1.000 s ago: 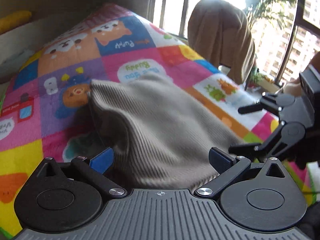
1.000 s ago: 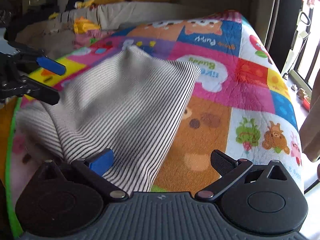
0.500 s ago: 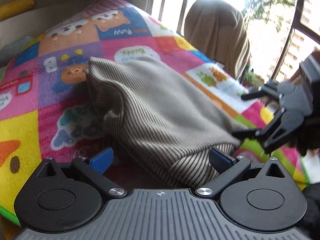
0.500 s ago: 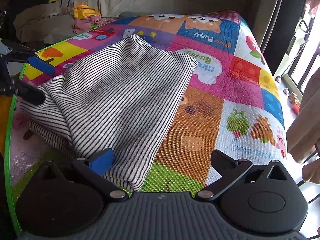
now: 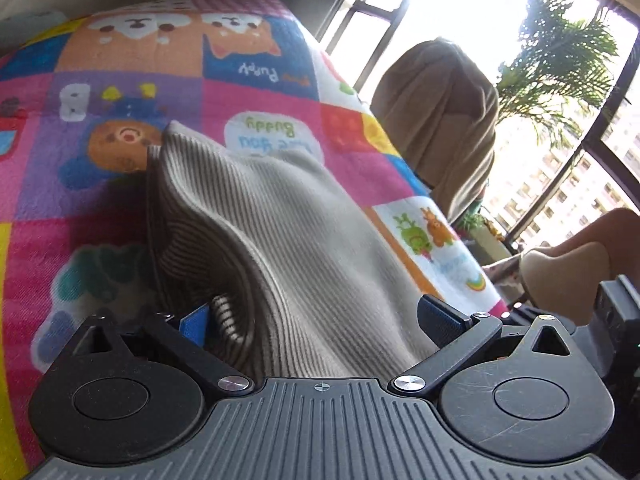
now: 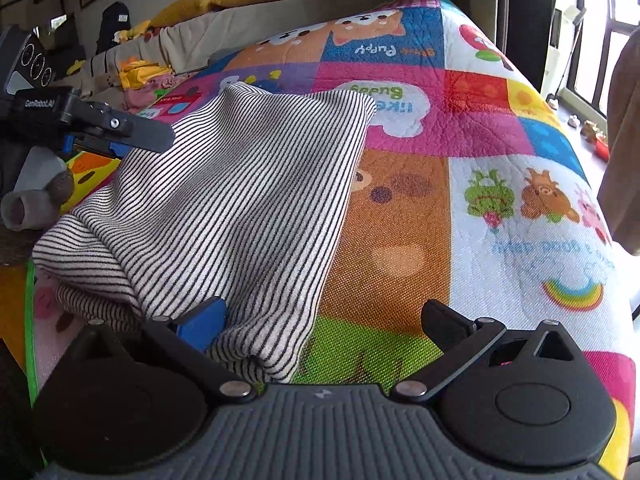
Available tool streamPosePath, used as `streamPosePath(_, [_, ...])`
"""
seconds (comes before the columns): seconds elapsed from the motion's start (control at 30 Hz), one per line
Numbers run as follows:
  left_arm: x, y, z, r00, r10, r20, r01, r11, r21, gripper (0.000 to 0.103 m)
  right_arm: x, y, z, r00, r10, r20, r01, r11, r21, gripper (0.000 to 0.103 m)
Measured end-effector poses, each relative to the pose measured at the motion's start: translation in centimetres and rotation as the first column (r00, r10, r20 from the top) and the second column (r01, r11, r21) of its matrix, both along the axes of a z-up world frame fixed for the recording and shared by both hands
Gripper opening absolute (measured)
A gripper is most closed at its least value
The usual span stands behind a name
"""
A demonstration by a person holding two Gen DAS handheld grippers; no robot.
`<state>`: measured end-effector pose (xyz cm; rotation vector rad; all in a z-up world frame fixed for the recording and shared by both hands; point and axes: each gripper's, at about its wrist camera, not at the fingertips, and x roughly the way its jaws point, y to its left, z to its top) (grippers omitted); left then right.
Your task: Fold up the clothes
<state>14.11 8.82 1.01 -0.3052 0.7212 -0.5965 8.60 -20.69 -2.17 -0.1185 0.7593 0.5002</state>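
A black-and-white striped garment (image 6: 240,200) lies bunched on a colourful cartoon play mat (image 6: 500,152). In the left wrist view the garment (image 5: 288,240) rises in a fold right in front of my left gripper (image 5: 316,320), whose jaws stand wide apart with cloth lying between them. My right gripper (image 6: 324,324) is open too, at the garment's near right corner, with cloth resting against its left blue pad (image 6: 202,326). The left gripper also shows in the right wrist view (image 6: 120,136) at the garment's far left edge.
A brown cloth-draped chair (image 5: 440,120) stands past the mat by the window. A sofa with yellow cushions and loose clothes (image 6: 160,60) lies behind the mat. The person's hand (image 5: 580,256) shows at the right of the left wrist view.
Both grippers have moved closer to the garment's near edge. The cloth now lies between the left jaws, bunched higher. The left gripper has come nearer in the right view.
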Motion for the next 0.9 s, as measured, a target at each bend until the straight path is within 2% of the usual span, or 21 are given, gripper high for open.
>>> streamPosePath(0.07, [-0.3,0.7,1.4,0.999,0.015,0.039,-0.012,0.998,-0.065,0.103,0.0,-0.2,-0.2,1.0,-0.005,-0.003,0.005,1.0,0.016,0.103])
streamPosePath(0.17, [-1.8,3.2,4.4,0.989,0.076,0.129,-0.05,0.98,-0.194,0.103,-0.2,-0.2,-0.2,1.0,-0.01,0.002,0.01,1.0,0.019,0.103])
streamPosePath(0.3, [-3.4,5.3,7.1,0.962,0.155,0.227,-0.11,0.974,-0.2,0.103,-0.1,-0.1,-0.3,1.0,-0.008,0.004,0.008,1.0,0.019,0.103])
streamPosePath(0.33, [-3.4,5.6,7.3,0.96,0.161,0.228,-0.116,0.973,-0.201,0.103,-0.1,-0.1,-0.2,1.0,-0.009,0.003,0.009,1.0,0.019,0.103])
streamPosePath(0.43, [-2.2,5.0,5.3,0.986,0.108,0.127,-0.077,0.969,-0.233,0.103,-0.2,-0.1,-0.2,1.0,-0.015,0.005,0.015,1.0,0.018,0.103])
streamPosePath(0.5, [-1.5,3.9,3.5,0.994,0.091,0.06,-0.077,0.976,-0.206,0.103,-0.4,-0.2,-0.3,1.0,-0.022,0.009,0.022,1.0,0.021,0.103])
streamPosePath(0.57, [-1.1,2.7,1.9,0.995,0.099,0.02,-0.096,0.986,-0.14,0.103,-0.4,-0.3,-0.4,1.0,-0.026,0.014,0.026,0.999,0.024,0.103])
streamPosePath(0.63, [-1.2,2.0,0.9,0.991,0.13,0.04,-0.129,0.991,-0.02,0.103,-0.4,-0.4,-0.4,0.999,-0.027,0.017,0.026,0.999,0.029,0.103])
streamPosePath(0.67, [-1.2,1.8,0.4,0.993,0.115,0.034,-0.115,0.993,0.002,0.103,-0.4,-0.4,-0.4,1.0,-0.025,0.019,0.024,0.999,0.031,0.103])
streamPosePath(0.8, [-0.9,1.2,-2.0,0.999,0.012,-0.032,-0.012,1.0,-0.001,0.103,-0.2,-0.3,-0.4,1.0,-0.016,0.016,0.016,0.999,0.029,0.103])
streamPosePath(0.9, [-1.0,1.0,-2.1,1.0,-0.025,0.009,0.025,0.998,-0.064,0.103,-0.3,-0.4,-0.4,1.0,-0.018,0.021,0.018,0.999,0.034,0.103])
